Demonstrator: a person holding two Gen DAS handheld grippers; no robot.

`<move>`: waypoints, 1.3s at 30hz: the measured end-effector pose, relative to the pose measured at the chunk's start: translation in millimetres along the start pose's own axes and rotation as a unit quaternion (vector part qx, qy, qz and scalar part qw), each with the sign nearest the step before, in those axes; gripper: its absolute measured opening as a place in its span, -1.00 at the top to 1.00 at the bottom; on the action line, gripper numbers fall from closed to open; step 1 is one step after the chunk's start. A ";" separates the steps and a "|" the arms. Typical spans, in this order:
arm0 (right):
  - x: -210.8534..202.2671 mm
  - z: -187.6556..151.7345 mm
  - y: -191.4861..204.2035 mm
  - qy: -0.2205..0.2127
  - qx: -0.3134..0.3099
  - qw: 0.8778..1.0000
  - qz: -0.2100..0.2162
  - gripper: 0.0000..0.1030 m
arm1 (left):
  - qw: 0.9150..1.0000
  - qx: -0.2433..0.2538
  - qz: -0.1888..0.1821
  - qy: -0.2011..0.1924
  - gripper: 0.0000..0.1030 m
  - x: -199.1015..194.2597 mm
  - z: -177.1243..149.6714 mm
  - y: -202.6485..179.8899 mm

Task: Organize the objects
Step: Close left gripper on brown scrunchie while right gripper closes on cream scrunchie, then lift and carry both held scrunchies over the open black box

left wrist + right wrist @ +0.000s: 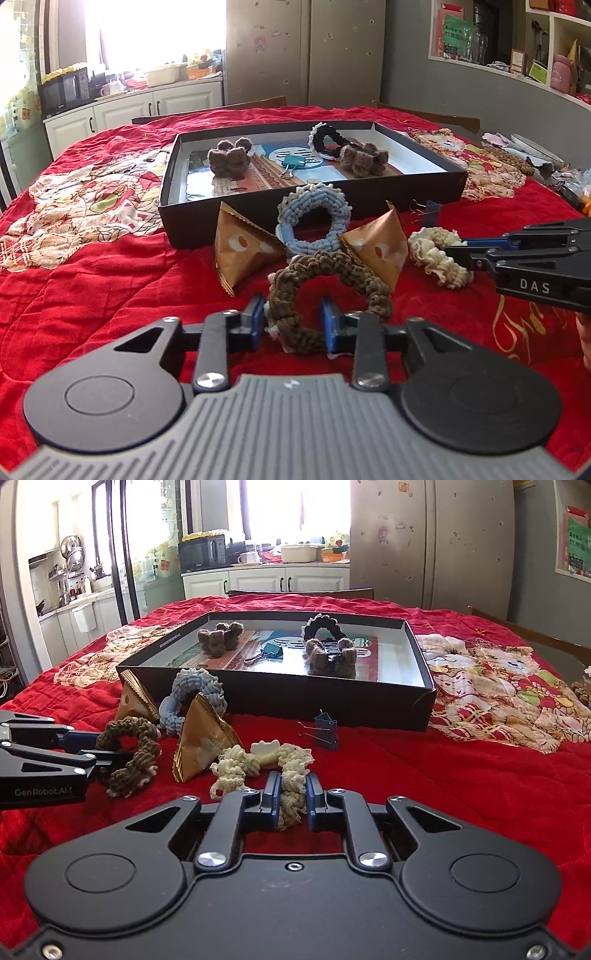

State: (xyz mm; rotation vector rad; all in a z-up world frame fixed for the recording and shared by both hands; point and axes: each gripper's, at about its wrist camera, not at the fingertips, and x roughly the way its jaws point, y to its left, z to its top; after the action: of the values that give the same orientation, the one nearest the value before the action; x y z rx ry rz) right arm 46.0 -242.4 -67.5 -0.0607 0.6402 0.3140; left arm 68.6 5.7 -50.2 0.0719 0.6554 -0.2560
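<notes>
A brown crocheted scrunchie (325, 262) stands on the red quilt right in front of my left gripper (292, 325), whose blue pads press on its near side. From the right wrist view the same left gripper (110, 747) bites that brown scrunchie (129, 768). My right gripper (293, 797) is shut on a cream scrunchie (236, 764); in the left wrist view the right gripper (458, 247) comes in from the right onto this cream scrunchie (436, 258). A black box (295, 221) lies just behind both.
The box holds two brown crochet pieces (229, 158), a black scrunchie (328, 140) and a teal binder clip (295, 162). Before it lie a blue scrunchie (314, 199), two orange pyramid packets (240, 247) and a blue binder clip (430, 214). Clutter (535, 155) sits far right.
</notes>
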 end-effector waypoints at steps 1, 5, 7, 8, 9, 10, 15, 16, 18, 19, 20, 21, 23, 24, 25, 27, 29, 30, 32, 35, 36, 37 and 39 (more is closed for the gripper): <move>-0.2 0.0 -0.1 0.000 0.000 1.000 0.000 0.74 | 1.000 0.001 -0.001 0.000 0.42 -0.4 0.0 -0.6; -1.7 0.0 0.4 -0.004 -0.001 1.000 -0.001 0.76 | 1.000 0.002 -0.004 0.001 0.66 -1.5 0.2 -2.3; -2.7 0.2 1.1 -0.005 -0.003 1.000 -0.002 0.77 | 1.000 -0.003 -0.001 0.000 0.71 -2.4 0.6 -1.6; -3.2 0.4 1.5 -0.006 -0.005 1.000 -0.002 0.77 | 1.000 -0.005 -0.004 0.000 0.74 -2.6 0.8 -0.9; -4.0 0.5 2.0 -0.008 -0.006 1.000 -0.003 0.78 | 1.000 -0.006 -0.006 0.001 0.75 -2.9 1.2 -0.8; -4.6 0.7 2.2 -0.009 -0.007 1.000 -0.004 0.78 | 1.000 -0.006 -0.007 0.000 0.75 -3.5 1.4 -0.8; -8.9 2.7 2.6 -0.017 -0.010 1.000 -0.009 0.79 | 1.000 -0.003 -0.013 -0.005 0.77 -9.2 3.8 -2.2; -10.4 3.6 2.6 -0.020 -0.010 1.000 -0.010 0.79 | 1.000 -0.002 -0.013 -0.007 0.77 -10.6 4.6 -2.4; -13.8 5.6 2.4 -0.025 -0.010 1.000 -0.010 0.79 | 1.000 -0.002 -0.015 -0.011 0.77 -13.4 7.2 -2.6; -15.8 6.9 2.3 -0.028 -0.009 1.000 -0.010 0.79 | 1.000 -0.003 -0.015 -0.013 0.78 -14.7 8.3 -2.6; -18.0 8.3 2.3 -0.031 -0.010 0.999 -0.010 0.79 | 1.000 -0.003 -0.015 -0.016 0.78 -16.0 9.6 -2.7; -20.1 9.7 2.3 -0.035 -0.010 0.999 -0.010 0.79 | 1.000 -0.004 -0.016 -0.018 0.78 -17.3 11.3 -2.8; -24.0 12.8 2.5 -0.042 -0.014 0.999 -0.012 0.79 | 1.000 -0.004 -0.017 -0.022 0.78 -19.6 14.0 -3.0; -25.7 14.4 3.2 -0.046 -0.017 0.999 -0.013 0.79 | 1.000 -0.004 -0.018 -0.024 0.78 -21.1 15.6 -3.2; -27.8 16.2 3.5 -0.049 -0.019 0.998 -0.014 0.79 | 0.999 -0.005 -0.018 -0.027 0.78 -22.1 17.3 -3.1; -31.5 19.6 4.1 -0.056 -0.022 0.998 -0.014 0.79 | 0.999 -0.004 -0.019 -0.032 0.78 -24.9 21.3 -3.4; -34.2 24.2 4.0 -0.062 -0.025 0.998 -0.014 0.79 | 0.999 -0.003 -0.019 -0.039 0.78 -28.1 25.8 -3.2; -35.8 26.7 4.1 -0.066 -0.027 0.997 -0.015 0.79 | 0.999 -0.003 -0.019 -0.043 0.78 -30.1 28.1 -3.4; -38.7 31.5 4.9 -0.073 -0.031 0.997 -0.017 0.79 | 0.999 -0.001 -0.019 -0.051 0.78 -33.3 33.7 -2.7; -42.0 41.5 4.0 -0.084 -0.037 0.996 -0.020 0.79 | 0.998 0.004 -0.016 -0.068 0.77 -38.4 44.8 -2.0; -43.0 44.9 3.6 -0.088 -0.038 0.995 -0.020 0.79 | 0.997 0.005 -0.015 -0.072 0.77 -39.2 47.9 -1.5; -43.4 48.5 3.3 -0.091 -0.038 0.995 -0.019 0.79 | 0.997 0.005 -0.013 -0.077 0.77 -40.0 52.1 -0.9; -43.2 55.7 2.9 -0.095 -0.039 0.995 -0.019 0.79 | 0.996 0.005 -0.011 -0.084 0.77 -40.2 59.9 0.2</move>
State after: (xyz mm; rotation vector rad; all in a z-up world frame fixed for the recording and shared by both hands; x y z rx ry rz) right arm 44.6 -242.8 3.0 -0.1164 0.4380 0.3039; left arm 73.5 5.7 21.8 0.0532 0.4869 -0.2828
